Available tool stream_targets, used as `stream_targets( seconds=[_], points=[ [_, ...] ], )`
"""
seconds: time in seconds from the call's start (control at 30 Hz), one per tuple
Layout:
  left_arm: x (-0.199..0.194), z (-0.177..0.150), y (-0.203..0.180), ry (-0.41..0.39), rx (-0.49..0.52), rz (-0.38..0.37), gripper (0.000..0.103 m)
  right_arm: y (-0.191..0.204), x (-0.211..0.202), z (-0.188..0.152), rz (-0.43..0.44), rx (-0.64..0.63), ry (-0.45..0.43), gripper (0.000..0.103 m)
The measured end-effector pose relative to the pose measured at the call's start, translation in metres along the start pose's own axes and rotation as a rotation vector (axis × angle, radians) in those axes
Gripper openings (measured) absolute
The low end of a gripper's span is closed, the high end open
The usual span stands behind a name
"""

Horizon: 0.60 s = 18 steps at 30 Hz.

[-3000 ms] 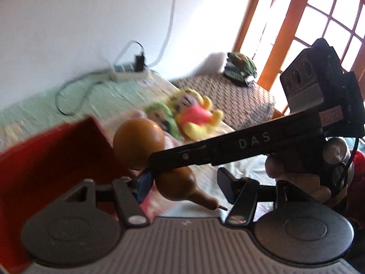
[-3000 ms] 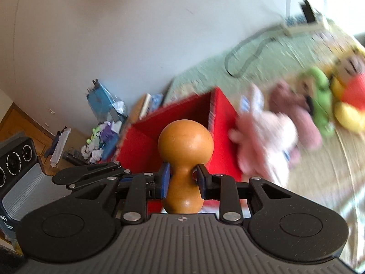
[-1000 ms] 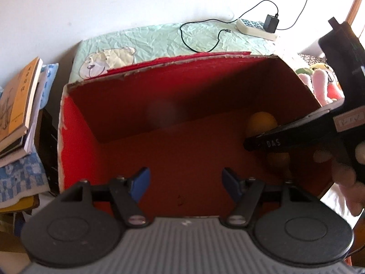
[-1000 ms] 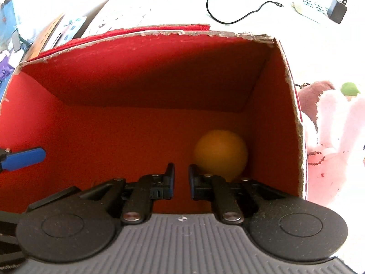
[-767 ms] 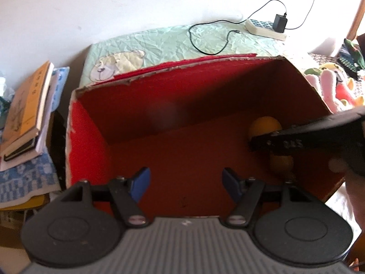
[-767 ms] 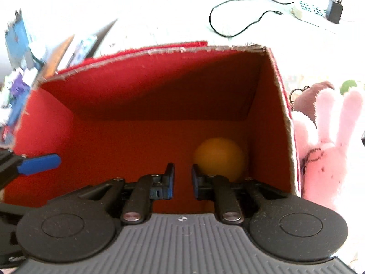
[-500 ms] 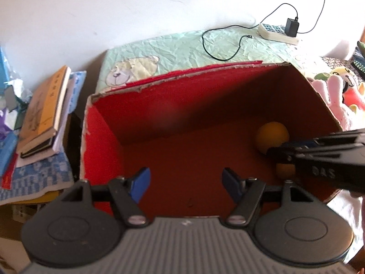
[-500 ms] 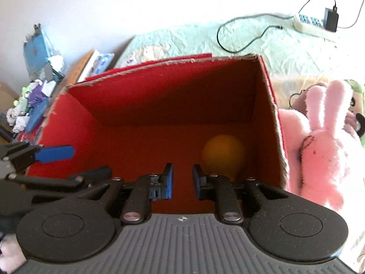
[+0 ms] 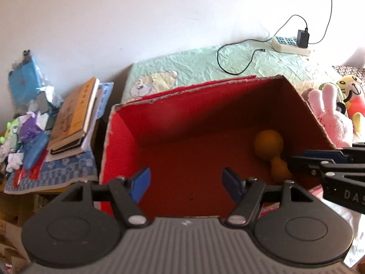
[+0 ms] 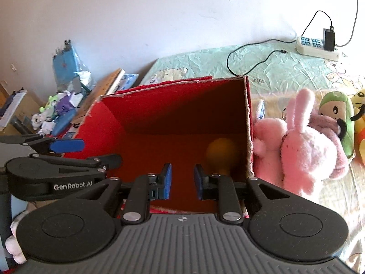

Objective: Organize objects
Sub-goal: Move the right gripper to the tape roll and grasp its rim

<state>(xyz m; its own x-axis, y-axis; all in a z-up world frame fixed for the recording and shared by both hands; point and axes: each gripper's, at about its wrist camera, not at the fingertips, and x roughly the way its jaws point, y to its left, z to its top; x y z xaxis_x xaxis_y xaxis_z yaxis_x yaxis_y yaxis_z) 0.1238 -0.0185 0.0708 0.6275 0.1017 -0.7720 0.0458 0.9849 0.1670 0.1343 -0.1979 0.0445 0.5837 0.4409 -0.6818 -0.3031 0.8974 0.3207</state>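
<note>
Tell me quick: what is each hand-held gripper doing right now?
Left hand-held gripper: open, empty.
Right hand-held gripper: open, jaws have just been opening, nothing between them; gourd lies in the red box.

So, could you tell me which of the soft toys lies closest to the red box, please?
The pink rabbit: it lies right against the red box's side wall, while the green toy and yellow toy lie beyond it.

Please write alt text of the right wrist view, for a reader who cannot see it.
An orange gourd lies inside an open red box on a bed, at its right wall. The right hand-held gripper hovers open and empty above the near rim. Pink plush rabbits lean outside the box; the left hand-held gripper shows at left.
</note>
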Motion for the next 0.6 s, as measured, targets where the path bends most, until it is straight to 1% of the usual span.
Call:
stream_targets(
  seconds=[0.07,0.13,0.33,0.4,0.5,0.6],
  points=[
    [-0.009,-0.002,-0.003,-0.008,-0.009,0.025,0.072,-0.001,-0.009,-0.003,0.015,-0.014,-0.015,0.024],
    [-0.018,-0.005,-0.005,-0.014,-0.021,0.048,0.069,-0.002,-0.015,-0.005,0.034,-0.023,-0.027,0.024],
    [-0.043,-0.021,-0.009,-0.01,-0.068,0.046,0.068,-0.005,-0.037,-0.015,0.133,-0.049,-0.044,0.024],
    [-0.048,-0.028,-0.011,0.0,-0.08,0.033,0.068,-0.006,-0.043,-0.021,0.167,-0.065,-0.036,0.024],
    [-0.052,-0.04,-0.014,0.028,-0.11,-0.021,0.068,-0.008,-0.047,-0.03,0.215,-0.079,-0.01,0.024],
    [-0.049,-0.053,-0.018,0.06,-0.134,-0.058,0.068,-0.012,-0.044,-0.042,0.228,-0.084,0.032,0.024]
  ],
)
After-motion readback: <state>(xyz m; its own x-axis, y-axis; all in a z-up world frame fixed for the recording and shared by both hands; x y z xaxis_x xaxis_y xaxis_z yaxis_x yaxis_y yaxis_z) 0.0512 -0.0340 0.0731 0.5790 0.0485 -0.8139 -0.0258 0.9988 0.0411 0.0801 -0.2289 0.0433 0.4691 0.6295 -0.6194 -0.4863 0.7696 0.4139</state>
